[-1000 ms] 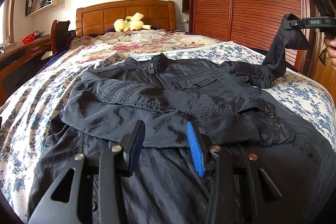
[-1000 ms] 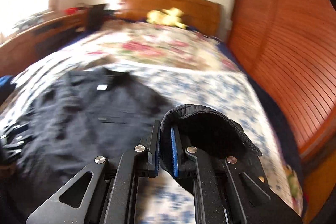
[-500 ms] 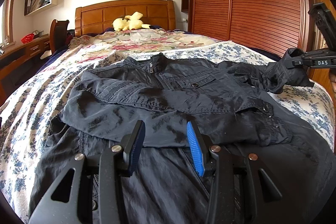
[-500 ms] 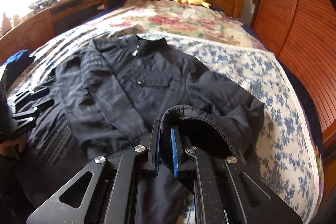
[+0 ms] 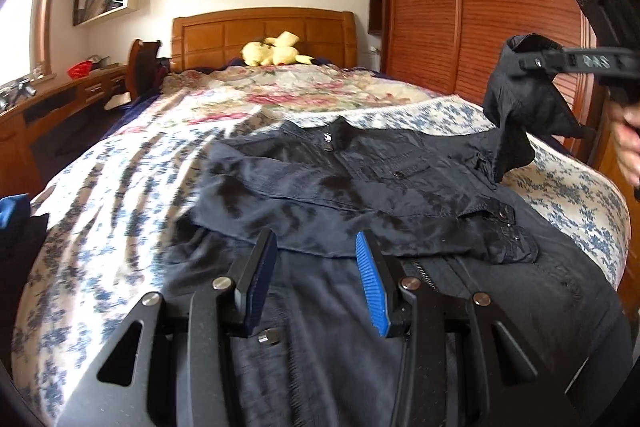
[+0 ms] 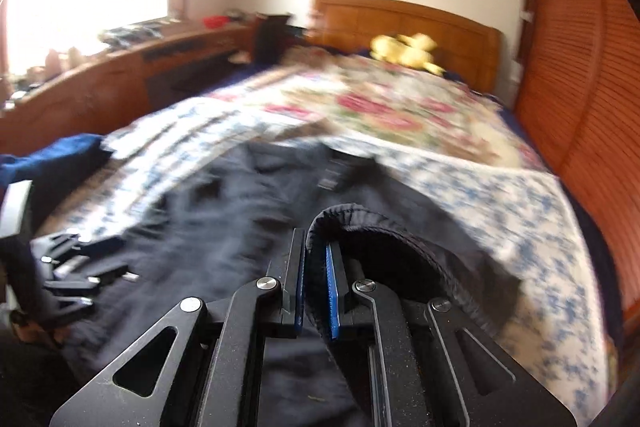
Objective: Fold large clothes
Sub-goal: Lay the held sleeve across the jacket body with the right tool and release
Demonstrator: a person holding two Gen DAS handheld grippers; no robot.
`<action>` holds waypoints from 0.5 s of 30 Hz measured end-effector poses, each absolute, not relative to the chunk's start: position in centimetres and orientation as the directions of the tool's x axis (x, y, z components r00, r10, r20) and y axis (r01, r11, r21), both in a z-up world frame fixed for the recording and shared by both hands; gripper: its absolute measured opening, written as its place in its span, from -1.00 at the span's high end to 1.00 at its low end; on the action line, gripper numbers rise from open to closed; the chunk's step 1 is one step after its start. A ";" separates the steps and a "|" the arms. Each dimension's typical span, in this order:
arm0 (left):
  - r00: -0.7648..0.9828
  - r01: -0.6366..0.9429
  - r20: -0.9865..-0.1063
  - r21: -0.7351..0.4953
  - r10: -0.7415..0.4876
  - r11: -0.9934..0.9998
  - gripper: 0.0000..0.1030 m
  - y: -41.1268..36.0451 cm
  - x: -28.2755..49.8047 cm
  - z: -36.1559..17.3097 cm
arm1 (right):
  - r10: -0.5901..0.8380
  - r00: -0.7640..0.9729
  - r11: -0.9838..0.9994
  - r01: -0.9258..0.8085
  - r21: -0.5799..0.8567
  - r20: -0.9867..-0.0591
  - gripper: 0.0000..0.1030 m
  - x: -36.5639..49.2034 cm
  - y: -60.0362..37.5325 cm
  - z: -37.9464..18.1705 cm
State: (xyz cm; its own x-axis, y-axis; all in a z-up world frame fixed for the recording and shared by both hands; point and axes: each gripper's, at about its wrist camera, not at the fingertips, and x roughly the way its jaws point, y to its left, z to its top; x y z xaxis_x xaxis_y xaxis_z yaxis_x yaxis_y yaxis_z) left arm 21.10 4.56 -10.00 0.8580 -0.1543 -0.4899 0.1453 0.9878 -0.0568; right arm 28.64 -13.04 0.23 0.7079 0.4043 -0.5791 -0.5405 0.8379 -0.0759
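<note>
A dark navy jacket [image 5: 360,195] lies front up on the bed, one sleeve folded across its chest. My left gripper [image 5: 316,255] is open and empty, low over the jacket's lower half. My right gripper [image 6: 316,251] is shut on the cuff of the jacket's other sleeve [image 6: 352,223] and holds it up in the air. In the left wrist view that gripper [image 5: 520,61] is at the far right with the sleeve [image 5: 516,107] hanging from it. The left gripper [image 6: 92,259] shows at the left of the blurred right wrist view.
The bed has a blue floral cover [image 5: 112,195] and a pink floral quilt [image 5: 280,95] further back. A yellow plush toy [image 5: 276,53] sits by the wooden headboard. A wooden wardrobe [image 5: 480,7] stands right, a desk [image 5: 60,99] left. A blue cloth [image 6: 60,155] lies at the bed's left edge.
My right gripper has lifted the sleeve cuff up off the bed again and swung; its view is now blurred. My left gripper has shifted a little, still open.
</note>
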 end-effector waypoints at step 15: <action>0.859 0.087 -0.500 -0.074 -0.113 0.993 0.22 7.8 18.2 -9.7 | 0.492 0.452 0.715 -0.697 0.050 -0.744 0.84 20.0 -5.5 -9.0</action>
State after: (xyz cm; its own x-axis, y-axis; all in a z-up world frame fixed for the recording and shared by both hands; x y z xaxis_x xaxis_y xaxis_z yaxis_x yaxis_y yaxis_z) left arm 18.23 7.77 -9.67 0.8587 -0.1127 -0.4999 0.0873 0.9934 -0.0739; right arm 20.03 -5.46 -9.01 0.4520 0.4922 -0.7440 -0.6971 0.7152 0.0497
